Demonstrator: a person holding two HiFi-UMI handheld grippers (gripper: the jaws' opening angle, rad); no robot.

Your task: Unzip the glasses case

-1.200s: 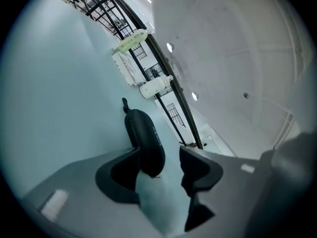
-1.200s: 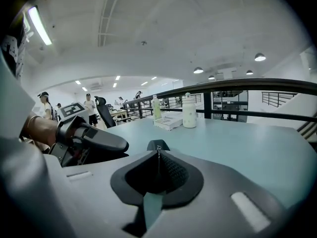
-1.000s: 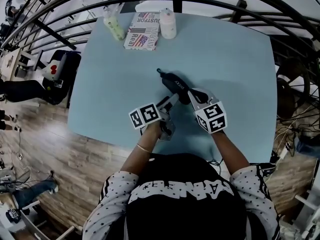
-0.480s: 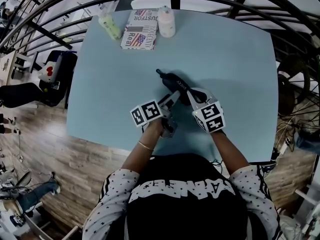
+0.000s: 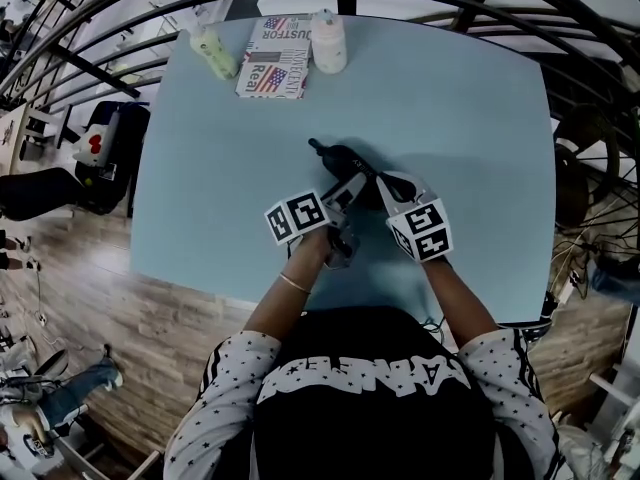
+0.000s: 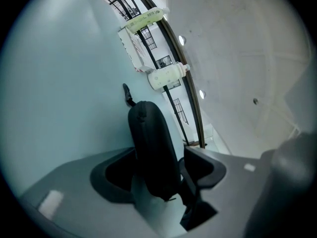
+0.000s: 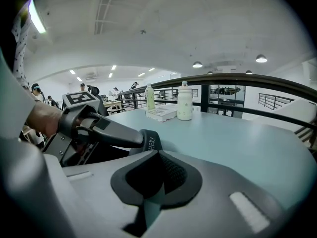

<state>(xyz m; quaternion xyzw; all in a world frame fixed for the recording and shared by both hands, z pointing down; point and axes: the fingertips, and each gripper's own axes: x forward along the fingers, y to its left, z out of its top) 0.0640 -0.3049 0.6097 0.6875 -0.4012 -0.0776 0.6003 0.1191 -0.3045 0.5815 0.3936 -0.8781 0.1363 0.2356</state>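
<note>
Clamping the glasses case (image 5: 343, 161) with your left hand-held gripper (image 5: 351, 187) at mid-worktop (image 5: 450, 118).
Your left jaws close on either side of the black case's near end, and its far end points away along the pale blue worktop. Your right hand-held gripper (image 5: 380, 181) has its jaws pressed together, right up against the case and just beside the left one.
</note>
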